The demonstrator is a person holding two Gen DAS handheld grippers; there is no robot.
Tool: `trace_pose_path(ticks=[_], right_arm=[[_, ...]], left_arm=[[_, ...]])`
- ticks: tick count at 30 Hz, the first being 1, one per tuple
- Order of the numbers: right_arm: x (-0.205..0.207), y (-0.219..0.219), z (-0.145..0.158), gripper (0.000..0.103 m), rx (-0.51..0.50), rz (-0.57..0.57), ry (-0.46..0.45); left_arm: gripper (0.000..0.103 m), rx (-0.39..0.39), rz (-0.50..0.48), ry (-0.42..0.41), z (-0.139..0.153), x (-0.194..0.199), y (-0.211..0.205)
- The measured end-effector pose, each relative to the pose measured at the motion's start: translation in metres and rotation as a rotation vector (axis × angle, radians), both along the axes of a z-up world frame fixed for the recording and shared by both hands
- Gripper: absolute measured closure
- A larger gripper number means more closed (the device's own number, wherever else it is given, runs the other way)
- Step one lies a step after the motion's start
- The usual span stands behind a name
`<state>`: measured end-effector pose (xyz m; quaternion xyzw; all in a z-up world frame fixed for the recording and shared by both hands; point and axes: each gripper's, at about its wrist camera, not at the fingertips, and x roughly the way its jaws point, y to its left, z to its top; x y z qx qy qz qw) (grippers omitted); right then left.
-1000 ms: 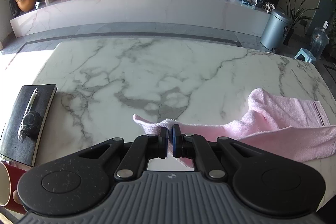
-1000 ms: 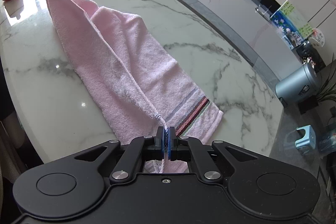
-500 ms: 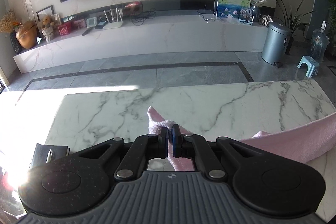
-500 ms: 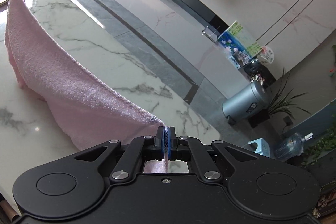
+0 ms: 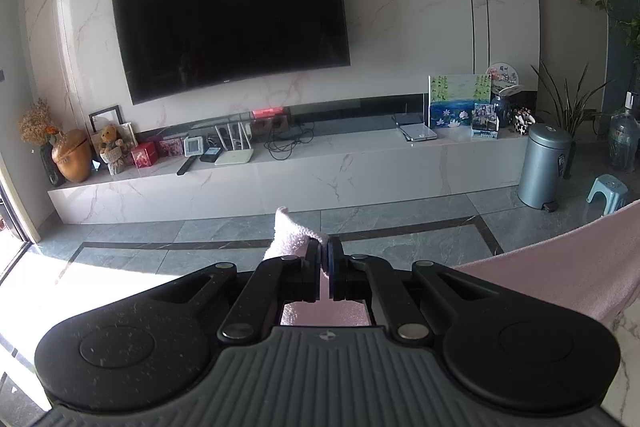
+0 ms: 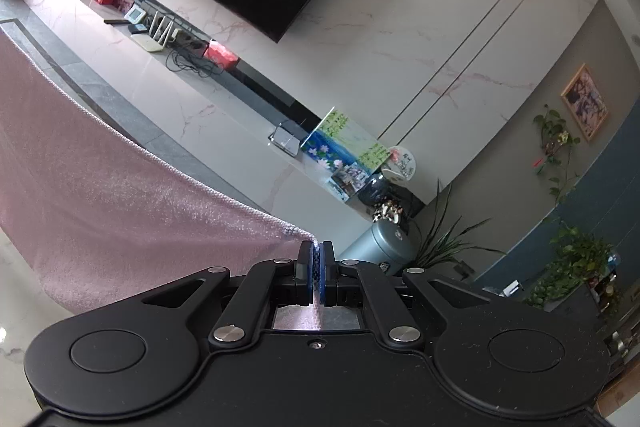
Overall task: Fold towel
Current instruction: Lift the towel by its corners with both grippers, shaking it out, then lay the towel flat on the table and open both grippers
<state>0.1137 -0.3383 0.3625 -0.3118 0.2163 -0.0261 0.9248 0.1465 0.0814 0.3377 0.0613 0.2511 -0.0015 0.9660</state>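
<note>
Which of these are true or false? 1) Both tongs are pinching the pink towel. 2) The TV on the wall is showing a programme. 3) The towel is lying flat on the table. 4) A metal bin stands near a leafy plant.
1) True: the left tongs and the right tongs each clamp a corner of the towel.
2) False: the TV is dark.
3) False: it hangs stretched between the tongs.
4) True: the bin stands beside the plant.

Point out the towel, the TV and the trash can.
towel (image 6: 120,219), right wrist view, stretched cloth below its top hem
TV (image 5: 232,15), left wrist view, screen centre
trash can (image 5: 544,167), left wrist view, side of the body
</note>
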Motion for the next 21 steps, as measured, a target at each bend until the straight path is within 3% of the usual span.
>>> trace_pose_path(ticks=[5,13,21], right_arm=[[-0.017,-0.006,-0.012,0.102,0.024,0.019,0.02],[-0.072,0.003,-0.103,0.102,0.032,0.07,0.231],[-0.126,0.013,-0.189,0.102,0.062,0.114,0.471]], left_arm=[[0.1,-0.007,-0.02,0.019,-0.024,-0.017,0.006],[0.1,-0.005,-0.051,0.212,-0.107,-0.057,0.017],[0.1,0.047,-0.103,0.415,-0.178,-0.113,0.018]])
